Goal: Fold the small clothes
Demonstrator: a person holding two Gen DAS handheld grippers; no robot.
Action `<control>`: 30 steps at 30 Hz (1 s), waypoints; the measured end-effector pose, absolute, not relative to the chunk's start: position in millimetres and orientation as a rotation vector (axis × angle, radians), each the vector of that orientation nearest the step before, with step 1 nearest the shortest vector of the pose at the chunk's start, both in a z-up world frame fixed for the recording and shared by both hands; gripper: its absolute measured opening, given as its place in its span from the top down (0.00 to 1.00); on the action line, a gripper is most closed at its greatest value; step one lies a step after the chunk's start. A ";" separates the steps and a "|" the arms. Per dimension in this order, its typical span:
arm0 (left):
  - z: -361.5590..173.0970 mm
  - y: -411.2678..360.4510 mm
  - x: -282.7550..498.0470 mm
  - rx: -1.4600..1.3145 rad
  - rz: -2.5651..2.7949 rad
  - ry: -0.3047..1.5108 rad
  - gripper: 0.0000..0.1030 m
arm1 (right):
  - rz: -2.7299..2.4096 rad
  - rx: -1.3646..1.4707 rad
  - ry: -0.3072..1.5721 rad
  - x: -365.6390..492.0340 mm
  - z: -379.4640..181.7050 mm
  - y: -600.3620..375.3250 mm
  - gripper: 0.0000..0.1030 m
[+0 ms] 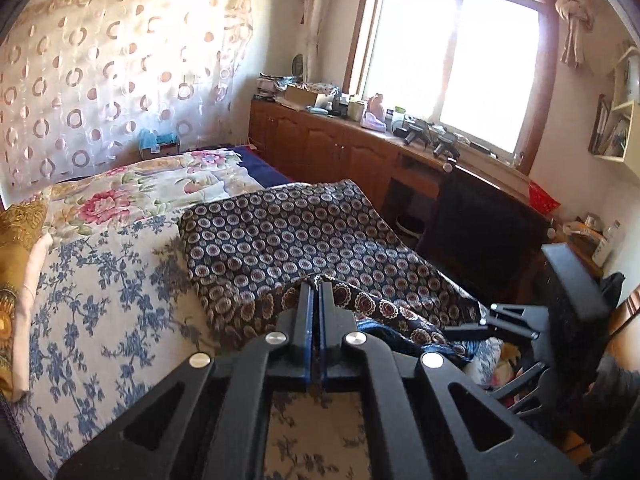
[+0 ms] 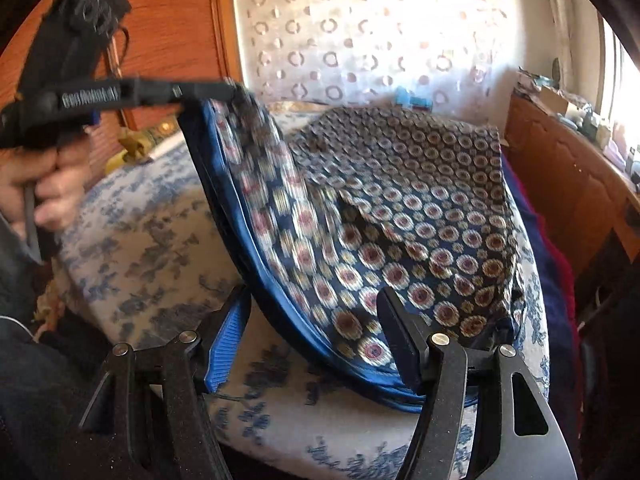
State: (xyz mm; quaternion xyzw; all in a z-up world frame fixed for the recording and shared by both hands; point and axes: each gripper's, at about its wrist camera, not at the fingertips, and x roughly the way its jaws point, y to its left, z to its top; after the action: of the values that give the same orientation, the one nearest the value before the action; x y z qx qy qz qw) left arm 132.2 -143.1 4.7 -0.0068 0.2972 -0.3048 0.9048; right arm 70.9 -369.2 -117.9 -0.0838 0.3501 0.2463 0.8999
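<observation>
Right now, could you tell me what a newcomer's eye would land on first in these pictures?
The dark medallion-print garment, spread mid-bed over the blue-flowered sheet. The left gripper is shut on its corner, lifting a blue-trimmed edge, while the right gripper hangs open around the near hem. A bright window glares beyond.

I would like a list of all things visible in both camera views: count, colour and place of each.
patterned garment: one, dark blue with medallions, on the bed, one edge lifted
bed cover: one, white with blue flowers, under the garment
floral quilt: one, cream and pink, far end of bed
curtain: one, sheer with circles, behind bed
wooden cabinet: one, brown, under the window
left gripper: black, shut on the garment's edge
right gripper: black, open, garment hem between its fingers
hand: one, holding the left gripper
</observation>
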 end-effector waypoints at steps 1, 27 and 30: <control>4.8 -142.6 135.5 -0.017 -0.628 0.612 1.00 | 0.495 -0.182 0.730 73.5 -121.1 -370.8 0.35; 1.7 -105.2 277.4 -0.108 -0.465 0.670 0.71 | 0.464 -0.251 0.616 274.1 -56.9 -395.2 0.99; -8.8 -104.6 296.6 -0.094 -0.470 0.724 0.68 | 0.460 -0.259 0.655 300.2 -65.2 -393.9 0.99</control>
State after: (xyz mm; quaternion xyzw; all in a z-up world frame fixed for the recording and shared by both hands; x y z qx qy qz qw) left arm 296.6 -104.6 -8.8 -0.0457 0.3506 -0.2277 0.9073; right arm 300.2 -393.8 -65.2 -0.1260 0.3181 0.2231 0.9128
